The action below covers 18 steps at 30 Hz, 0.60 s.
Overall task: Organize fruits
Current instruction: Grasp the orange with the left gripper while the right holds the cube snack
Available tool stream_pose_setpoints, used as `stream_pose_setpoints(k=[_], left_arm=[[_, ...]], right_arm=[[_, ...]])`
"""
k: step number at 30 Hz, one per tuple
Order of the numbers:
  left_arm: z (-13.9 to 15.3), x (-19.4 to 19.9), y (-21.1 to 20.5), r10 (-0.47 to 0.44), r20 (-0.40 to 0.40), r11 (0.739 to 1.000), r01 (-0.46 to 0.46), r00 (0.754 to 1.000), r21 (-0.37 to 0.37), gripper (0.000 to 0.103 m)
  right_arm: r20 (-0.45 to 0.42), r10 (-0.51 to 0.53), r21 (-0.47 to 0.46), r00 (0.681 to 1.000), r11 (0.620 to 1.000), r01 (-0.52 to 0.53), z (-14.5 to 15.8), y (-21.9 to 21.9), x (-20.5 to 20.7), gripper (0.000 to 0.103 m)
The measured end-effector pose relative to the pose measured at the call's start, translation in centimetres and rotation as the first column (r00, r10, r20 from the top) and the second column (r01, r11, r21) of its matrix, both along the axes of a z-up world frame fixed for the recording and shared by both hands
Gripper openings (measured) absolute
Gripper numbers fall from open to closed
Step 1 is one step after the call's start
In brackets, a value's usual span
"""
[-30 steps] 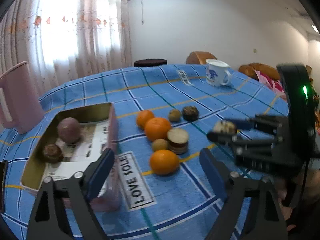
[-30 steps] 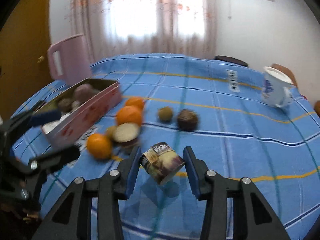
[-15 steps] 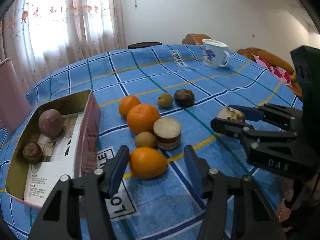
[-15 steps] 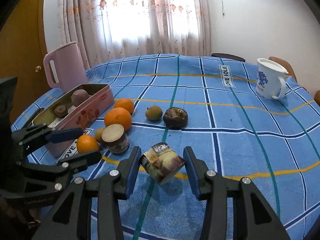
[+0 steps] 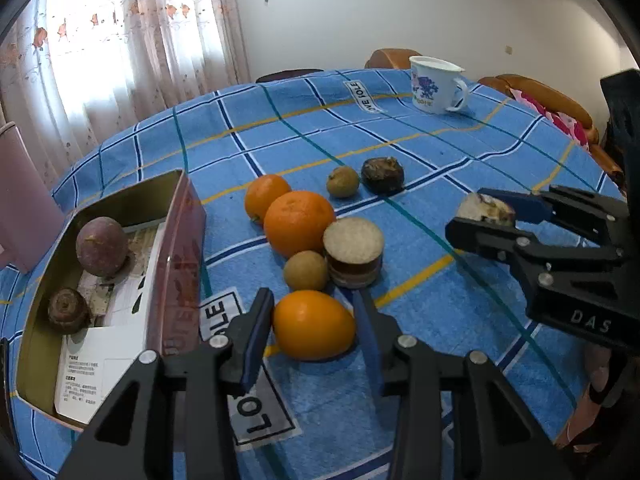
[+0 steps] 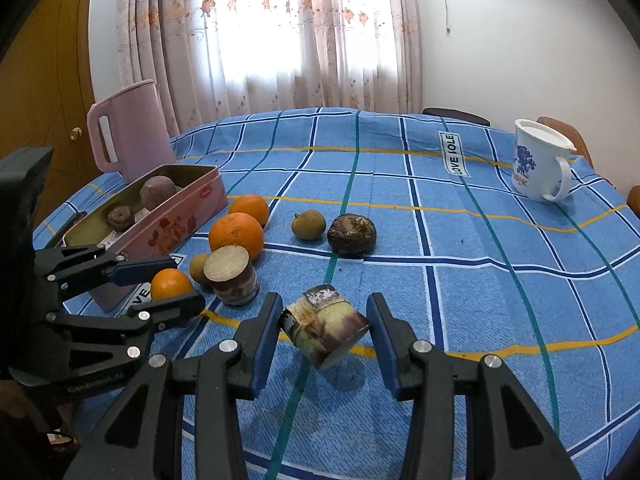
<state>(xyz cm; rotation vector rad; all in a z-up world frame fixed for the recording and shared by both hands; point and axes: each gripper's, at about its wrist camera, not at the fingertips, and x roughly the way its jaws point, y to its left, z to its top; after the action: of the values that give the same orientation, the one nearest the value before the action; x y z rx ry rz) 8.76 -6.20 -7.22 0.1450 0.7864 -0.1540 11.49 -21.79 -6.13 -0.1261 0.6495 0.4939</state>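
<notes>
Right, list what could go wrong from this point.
1. The left gripper straddles the nearest orange without clearly clamping it; closing off-centre could roll it into the small brown fruit and cut sugarcane piece packed just behind.
2. The right gripper holds its sugarcane chunk tilted and with a gap at one finger; it might slip on the way to the tin.

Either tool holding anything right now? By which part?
Right tool grips the cut sugarcane piece by its rind sides, lifted off the cloth. Left tool brackets the nearest orange; whether it grips cannot be told.
</notes>
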Motion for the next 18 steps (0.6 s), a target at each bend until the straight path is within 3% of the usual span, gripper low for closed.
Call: stream_pose_setpoints(k=[4, 8, 18], left_arm=[[0.0, -0.2, 0.1, -0.007, 0.004, 1.000, 0.007, 1.000, -0.007, 0.042], [0.1, -0.9, 0.7, -0.022, 0.019, 0.996, 0.024, 1.000, -0.084, 0.042], [1.0, -2.2, 0.8, 0.002, 0.121, 0.990, 0.015, 0.993, -0.140, 0.042]], right_arm=[[0.004, -0.001, 0.002, 1.000, 1.000, 0.001, 0.0, -0.1, -0.1, 0.046], [0.018, -0.005, 0.012, 1.000, 1.000, 0.004, 0.1, -0.3, -0.2, 0.046], [0.113, 0.008, 0.031, 0.994, 0.999, -0.011, 0.9, -0.4, -1.6, 0.046]])
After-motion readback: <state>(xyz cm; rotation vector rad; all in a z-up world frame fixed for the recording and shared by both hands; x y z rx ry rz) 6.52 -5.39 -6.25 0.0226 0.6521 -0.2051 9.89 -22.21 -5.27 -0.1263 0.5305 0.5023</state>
